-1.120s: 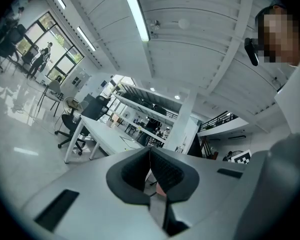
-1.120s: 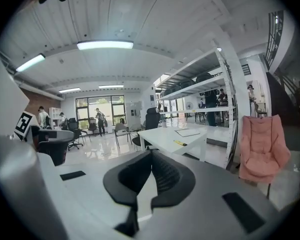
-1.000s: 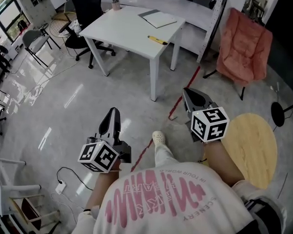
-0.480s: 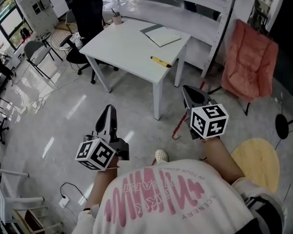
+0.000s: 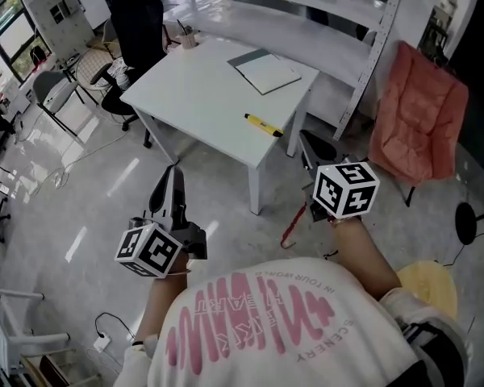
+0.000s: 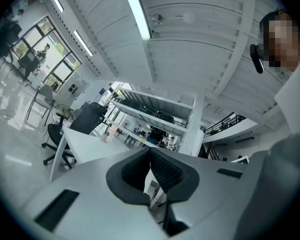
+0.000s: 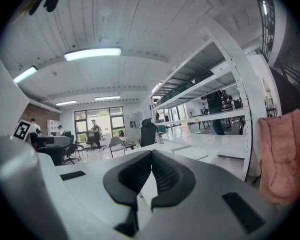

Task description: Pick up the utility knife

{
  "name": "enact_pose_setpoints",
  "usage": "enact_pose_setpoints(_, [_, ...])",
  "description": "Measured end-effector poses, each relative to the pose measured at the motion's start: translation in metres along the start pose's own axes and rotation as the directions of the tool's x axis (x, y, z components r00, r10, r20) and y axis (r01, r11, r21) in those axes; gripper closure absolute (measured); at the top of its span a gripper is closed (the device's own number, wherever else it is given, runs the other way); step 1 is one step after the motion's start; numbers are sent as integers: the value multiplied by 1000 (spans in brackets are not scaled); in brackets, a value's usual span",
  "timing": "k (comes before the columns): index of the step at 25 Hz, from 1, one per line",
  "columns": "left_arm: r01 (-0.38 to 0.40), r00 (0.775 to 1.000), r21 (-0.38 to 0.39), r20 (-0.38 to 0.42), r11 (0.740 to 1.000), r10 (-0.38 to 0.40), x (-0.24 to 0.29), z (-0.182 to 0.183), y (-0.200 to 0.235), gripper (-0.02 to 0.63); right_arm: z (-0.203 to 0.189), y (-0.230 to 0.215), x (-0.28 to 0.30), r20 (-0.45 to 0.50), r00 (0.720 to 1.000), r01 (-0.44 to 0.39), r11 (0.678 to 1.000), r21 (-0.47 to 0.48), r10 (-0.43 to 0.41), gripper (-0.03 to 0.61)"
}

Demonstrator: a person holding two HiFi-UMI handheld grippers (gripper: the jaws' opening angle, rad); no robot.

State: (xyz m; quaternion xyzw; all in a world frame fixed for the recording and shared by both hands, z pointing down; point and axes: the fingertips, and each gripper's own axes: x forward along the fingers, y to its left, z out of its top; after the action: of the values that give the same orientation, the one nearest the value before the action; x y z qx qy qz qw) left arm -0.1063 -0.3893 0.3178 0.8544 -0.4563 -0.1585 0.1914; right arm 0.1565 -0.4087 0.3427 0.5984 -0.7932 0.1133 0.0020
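Note:
A yellow utility knife (image 5: pixel 263 125) lies near the front right edge of the white table (image 5: pixel 202 95), beside a grey notebook (image 5: pixel 264 70). My left gripper (image 5: pixel 172 174) is held over the floor, short of the table's front left side, with its jaws shut and nothing between them (image 6: pixel 150 151). The right gripper (image 5: pixel 306 139) hovers just right of the table's front corner, close to the knife but apart from it. It is also shut and empty (image 7: pixel 151 153). Neither gripper view shows the knife.
A black office chair (image 5: pixel 137 18) stands behind the table, with a pen cup (image 5: pixel 189 37) on the far corner. White shelving (image 5: pixel 323 31) runs along the back. A pink folding chair (image 5: pixel 419 111) is at the right, with a round wooden stool (image 5: pixel 429 287) nearer me. Red floor tape (image 5: pixel 294 221) runs under the right gripper.
The person has walked toward the table and both grippers have travelled forward with them. The table and knife now sit closer and lower in the head view. Both jaws stayed shut.

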Motion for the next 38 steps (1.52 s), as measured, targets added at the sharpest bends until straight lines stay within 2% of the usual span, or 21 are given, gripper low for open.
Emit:
enact_pose_setpoints(12, [-67, 996, -31, -53, 997, 65, 54, -28, 37, 589, -35, -39, 73, -38, 997, -69, 990, 125, 74, 562])
enact_pose_setpoints(19, [-117, 987, -44, -117, 992, 111, 64, -50, 63, 589, -65, -49, 122, -117, 988, -87, 987, 133, 103, 561])
enact_pose_setpoints(23, [-146, 979, -45, -149, 988, 138, 63, -60, 77, 589, -85, -56, 153, -181, 977, -101, 991, 86, 116, 561])
enact_pose_setpoints(28, [-181, 969, -41, -178, 983, 171, 59, -67, 92, 589, -118, -71, 193, -300, 948, -108, 994, 17, 109, 561])
enact_pose_setpoints(33, [-229, 959, -42, -181, 972, 218, 53, -70, 107, 589, -143, -89, 229, -414, 904, -107, 994, 14, 103, 560])
enact_pose_setpoints(35, [-242, 956, -42, -183, 969, 231, 53, -71, 112, 589, -147, -94, 241, -450, 887, -108, 994, 4, 98, 493])
enact_pose_setpoints(38, [-256, 950, -34, -192, 966, 245, 53, -74, 116, 589, -158, -101, 257, -509, 856, -122, 992, -34, 88, 489])
